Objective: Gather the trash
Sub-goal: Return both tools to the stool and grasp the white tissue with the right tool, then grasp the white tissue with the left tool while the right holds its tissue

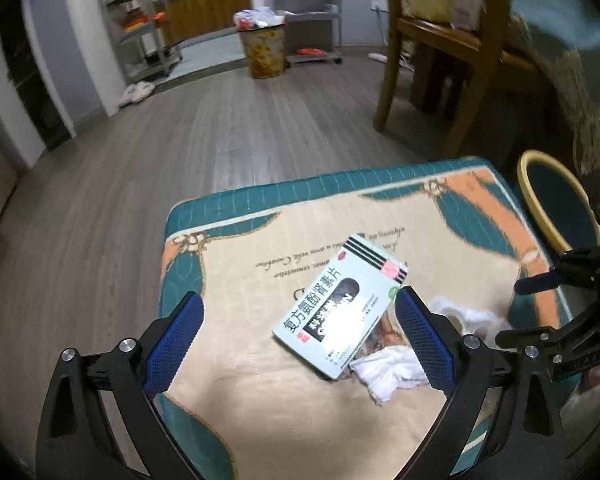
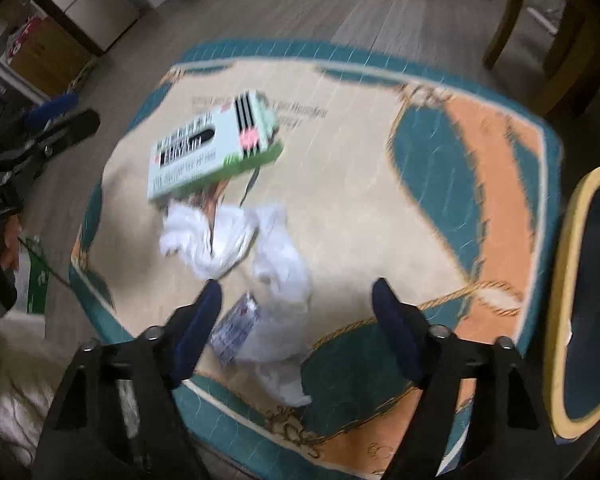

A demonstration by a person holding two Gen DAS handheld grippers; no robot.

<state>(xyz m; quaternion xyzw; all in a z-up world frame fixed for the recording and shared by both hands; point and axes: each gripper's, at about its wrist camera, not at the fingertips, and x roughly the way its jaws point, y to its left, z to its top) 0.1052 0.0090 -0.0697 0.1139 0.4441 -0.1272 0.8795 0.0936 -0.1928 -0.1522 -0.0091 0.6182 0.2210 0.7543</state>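
Two wrist views over a low stool with a teal, cream and orange printed cushion (image 1: 260, 420), trash not yet collected. We see the left gripper (image 1: 300, 336) with its blue pads spread wide and nothing between them; the medicine box (image 1: 340, 308) lies flat near the cushion's middle, just ahead of the right pad. The right gripper (image 2: 296, 320) hangs over the near edge of the cushion, jaws apart and touching nothing. Below it lie crumpled white tissues (image 2: 220, 236), which reach under the box's near end, and what seems a small foil blister pack (image 2: 236, 330), though blur leaves this uncertain. A yellow-rimmed bin (image 2: 580, 300) stands beside the cushion's right edge. We judge the step to be the approach to a first pickup. Next, the right gripper must sink onto the tissues, close, and carry them to the bin.
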